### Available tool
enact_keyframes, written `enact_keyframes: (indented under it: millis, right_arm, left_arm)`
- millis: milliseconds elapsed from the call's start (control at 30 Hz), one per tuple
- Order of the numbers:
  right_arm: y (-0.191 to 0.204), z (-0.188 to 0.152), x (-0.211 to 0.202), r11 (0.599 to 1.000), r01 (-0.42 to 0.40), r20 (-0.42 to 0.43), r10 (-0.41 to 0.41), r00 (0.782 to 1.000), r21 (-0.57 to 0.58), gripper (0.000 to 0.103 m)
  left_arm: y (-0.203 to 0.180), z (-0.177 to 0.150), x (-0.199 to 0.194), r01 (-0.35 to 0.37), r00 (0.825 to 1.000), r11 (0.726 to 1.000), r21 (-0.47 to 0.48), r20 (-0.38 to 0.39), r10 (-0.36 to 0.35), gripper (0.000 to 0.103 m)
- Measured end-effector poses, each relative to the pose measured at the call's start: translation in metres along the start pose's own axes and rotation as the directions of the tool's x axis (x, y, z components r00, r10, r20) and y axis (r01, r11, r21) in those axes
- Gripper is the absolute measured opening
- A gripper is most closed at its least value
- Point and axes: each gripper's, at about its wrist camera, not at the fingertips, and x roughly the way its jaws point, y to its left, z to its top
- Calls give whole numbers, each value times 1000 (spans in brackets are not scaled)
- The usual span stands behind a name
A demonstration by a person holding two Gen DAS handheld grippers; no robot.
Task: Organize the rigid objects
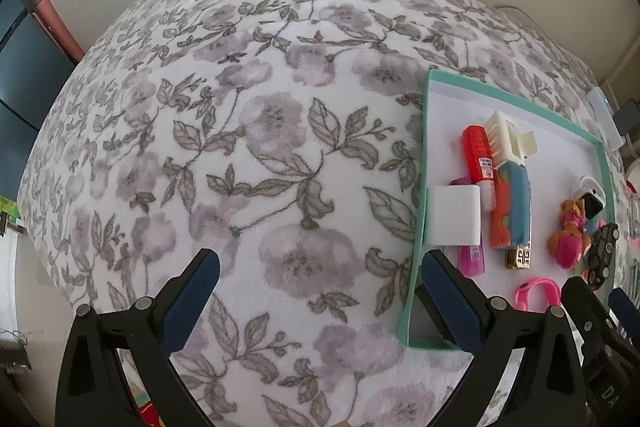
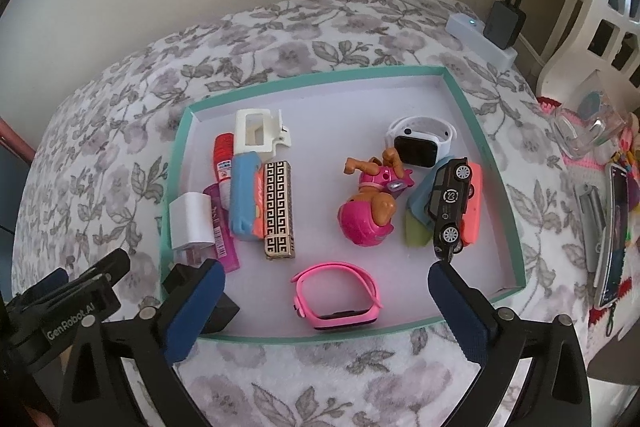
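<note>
Right gripper: jaws wide apart, nothing held; the pink band lies between the fingers. Beyond it, in the green tray: pink dog toy at 12 o'clock, black car at 1, patterned case at 11. Left gripper: jaws wide apart, empty, over the floral blanket; tray at 2 o'clock.

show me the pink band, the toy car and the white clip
pink band (image 2: 338, 297), right wrist view, on its lower strap
toy car (image 2: 450, 205), right wrist view, on its black roof
white clip (image 2: 256, 133), right wrist view, on its body
</note>
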Motion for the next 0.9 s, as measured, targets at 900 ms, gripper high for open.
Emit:
enact_keyframes:
  millis: [900]
  right_arm:
    - [3, -19, -47, 1000, 2, 109, -1, 994, -15, 103]
  left_arm:
    - [23, -27, -48, -31, 991, 999, 15, 127, 29, 101]
